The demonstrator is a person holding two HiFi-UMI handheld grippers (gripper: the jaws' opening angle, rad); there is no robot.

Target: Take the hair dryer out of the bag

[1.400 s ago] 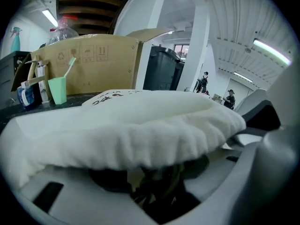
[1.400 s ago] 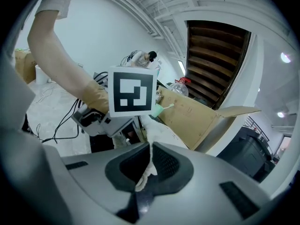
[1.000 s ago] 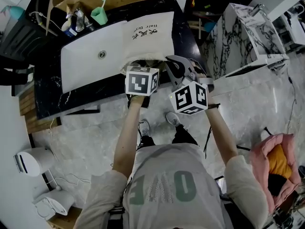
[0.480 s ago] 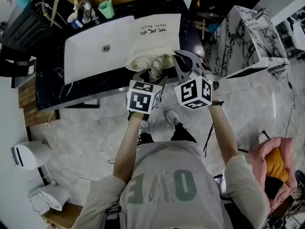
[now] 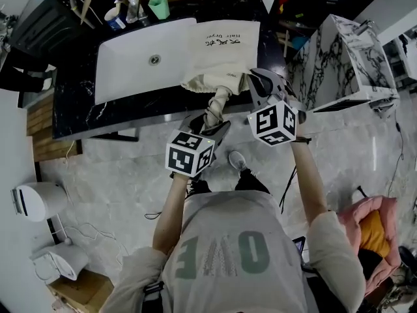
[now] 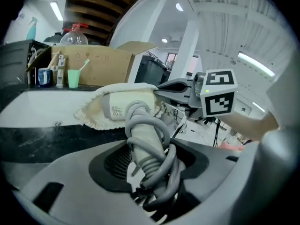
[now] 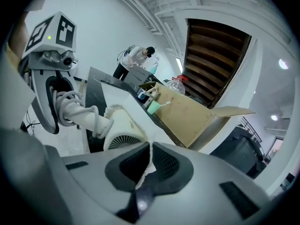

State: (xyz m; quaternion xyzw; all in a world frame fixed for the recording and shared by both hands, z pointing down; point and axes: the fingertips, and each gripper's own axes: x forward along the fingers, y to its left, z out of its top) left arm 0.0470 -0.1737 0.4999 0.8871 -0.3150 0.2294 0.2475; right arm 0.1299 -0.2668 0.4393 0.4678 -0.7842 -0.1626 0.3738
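one hair dryer (image 6: 125, 106): smooth cream plastic barrel with a round slatted rear grille and a printed label, and a tapered handle with a grey rubbery cord (image 6: 161, 165) coiled round it. the barrel sits partly inside the mouth of the bag (image 5: 221, 47), rear end exposed, at the front edge of the surface (image 5: 78, 113); the handle projects out over the floor (image 5: 117, 175). one bag: flat, off-white woven cloth, black lettering, frilled drawstring mouth, lying across the right end of the sink (image 5: 133, 67). two grippers, grey moulded shells with dark ribbed pads, each carrying one marker cube. the left gripper (image 5: 210, 121) is clamped on the cord-wrapped handle, jaws wide round it. the right gripper (image 5: 253, 78) is clenched tight, a fold of the bag's cloth pinched between its pads. surface: glossy black stone with white veins, holding one white rectangular sink with one round metal drain. at its back edge stand one green cup (image 5: 158, 6) with one toothbrush (image 6: 83, 65) in it, some small containers too unclear to count, and one brown cardboard box (image 6: 101, 62) with open flaps. floor: pale grey marbled tile. one white block (image 5: 335, 54) with black veining stands right of the surface.
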